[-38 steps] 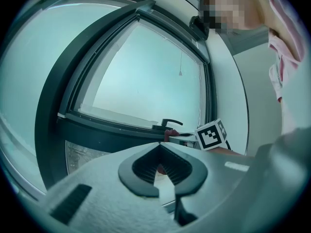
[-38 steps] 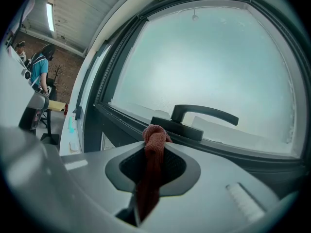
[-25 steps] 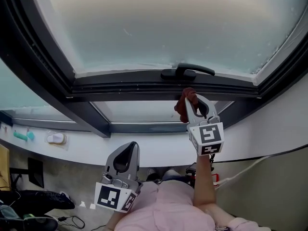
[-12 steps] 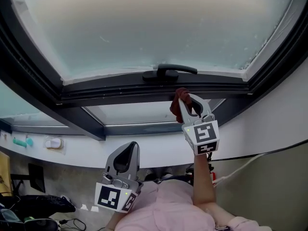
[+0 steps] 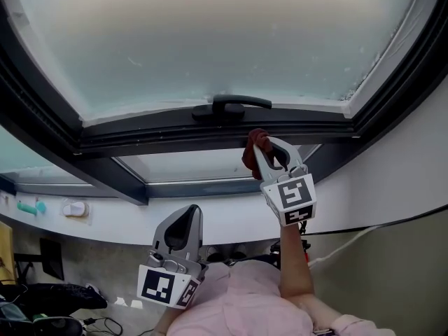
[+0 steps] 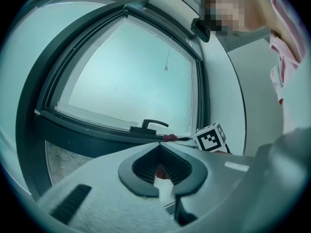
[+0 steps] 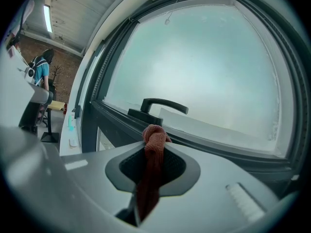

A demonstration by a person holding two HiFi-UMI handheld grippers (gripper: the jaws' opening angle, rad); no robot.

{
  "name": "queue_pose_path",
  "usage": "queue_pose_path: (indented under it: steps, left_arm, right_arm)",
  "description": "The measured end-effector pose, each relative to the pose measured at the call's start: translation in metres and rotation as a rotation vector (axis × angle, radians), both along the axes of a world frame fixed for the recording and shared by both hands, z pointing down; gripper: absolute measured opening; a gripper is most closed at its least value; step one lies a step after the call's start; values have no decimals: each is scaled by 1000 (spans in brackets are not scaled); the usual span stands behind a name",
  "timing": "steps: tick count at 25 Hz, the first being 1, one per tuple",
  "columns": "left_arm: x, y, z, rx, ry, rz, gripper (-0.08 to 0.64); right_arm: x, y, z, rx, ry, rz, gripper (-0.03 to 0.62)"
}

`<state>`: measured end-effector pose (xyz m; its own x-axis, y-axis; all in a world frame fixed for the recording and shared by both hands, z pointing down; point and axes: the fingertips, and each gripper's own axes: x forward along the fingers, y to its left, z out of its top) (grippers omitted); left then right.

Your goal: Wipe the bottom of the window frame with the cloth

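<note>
Slid a touch rightward relative to the window handle (image 5: 231,105) since a second ago: right gripper (image 5: 270,152), jaws clamped tight on the reddish cloth (image 5: 252,151), raised to the bottom of the window frame (image 5: 161,135). Seen in the right gripper view as a bunched knot of fabric poking out past the jaw tips, with the rest trailing back through the grip. Sits just below and slightly right of the handle, at the dark lower rail; looks to be touching it, though real contact cannot be confirmed from these angles.

Held low and well apart from the window, close to the body: left gripper (image 5: 183,226), jaws drawn together on nothing, taking no part in the wiping.

Judged as mid-stroke along the rail, with much dark frame on either side probably yet to be covered.

For a clean pass: keep only the protruding knot on the rail, never the hard jaw tips, which could scrape the finish. Hold steady, light pressure into the rail and travel parallel to it in one long run rather than dabbing. Mind the handle base just above; pass beneath it without snagging. Maintain the firm pinch, since a small wad could drag free on the seal. Carry the stroke out to the right corner (image 5: 350,128), then return leftward for the remaining stretch.
</note>
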<state>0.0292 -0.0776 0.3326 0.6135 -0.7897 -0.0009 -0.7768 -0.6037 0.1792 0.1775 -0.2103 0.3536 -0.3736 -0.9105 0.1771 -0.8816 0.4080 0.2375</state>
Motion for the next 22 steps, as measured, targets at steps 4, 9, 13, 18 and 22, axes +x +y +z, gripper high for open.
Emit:
queue_pose_path:
  steps: [4, 9, 13, 18, 22]
  left_arm:
    - [8, 1, 1, -5, -3, 5, 0]
    - [17, 1, 2, -11, -5, 13, 0]
    - [23, 1, 4, -18, -6, 15, 0]
    - [29, 2, 3, -16, -6, 4, 0]
    - [34, 3, 3, -14, -8, -8, 0]
  right_arm:
    - [8, 1, -1, -2, -5, 2, 54]
    - [20, 2, -1, 2, -5, 16, 54]
    - [27, 3, -1, -1, -8, 20, 54]
    - [29, 3, -1, 0, -10, -2, 54]
    - [30, 3, -1, 5, -8, -24, 54]
